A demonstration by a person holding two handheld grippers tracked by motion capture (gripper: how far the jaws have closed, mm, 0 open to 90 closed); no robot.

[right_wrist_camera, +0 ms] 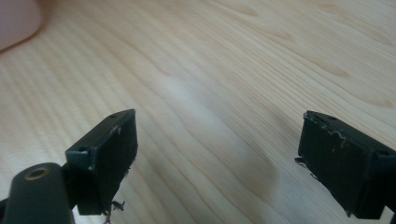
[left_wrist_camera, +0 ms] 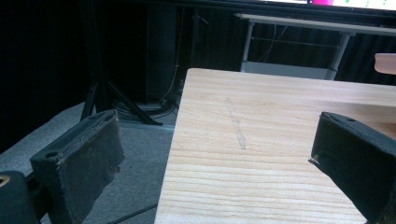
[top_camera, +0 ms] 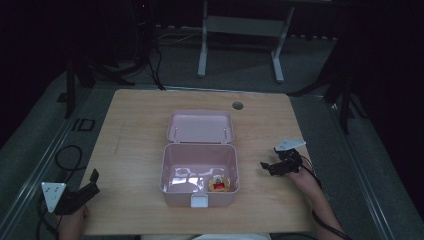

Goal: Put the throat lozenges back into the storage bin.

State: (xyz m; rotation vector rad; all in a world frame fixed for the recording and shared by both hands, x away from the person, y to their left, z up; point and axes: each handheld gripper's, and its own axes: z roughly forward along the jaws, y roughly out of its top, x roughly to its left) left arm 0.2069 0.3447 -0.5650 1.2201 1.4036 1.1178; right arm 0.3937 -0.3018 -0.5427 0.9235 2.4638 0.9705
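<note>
The dim light blurs the small round packet (top_camera: 218, 183) in the front right corner of the pink box (top_camera: 198, 197); I cannot read its label. The lid (top_camera: 200, 127) stands open behind. My left gripper (top_camera: 89, 186) and right gripper (top_camera: 268, 166) both gape wide, empty, well apart from the box on the table (top_camera: 135, 120).

Tabletop (top_camera: 135, 130): pale wood, visible grain, matt, smooth. Pink box (top_camera: 199, 172): plastic, glossy inside, light glare on the floor. Right claw (right_wrist_camera: 219, 163): black pads, matt, frayed at the edges. Left claw (left_wrist_camera: 215, 158): black pads, dull, rough-worn, slightly fuzzy.
</note>
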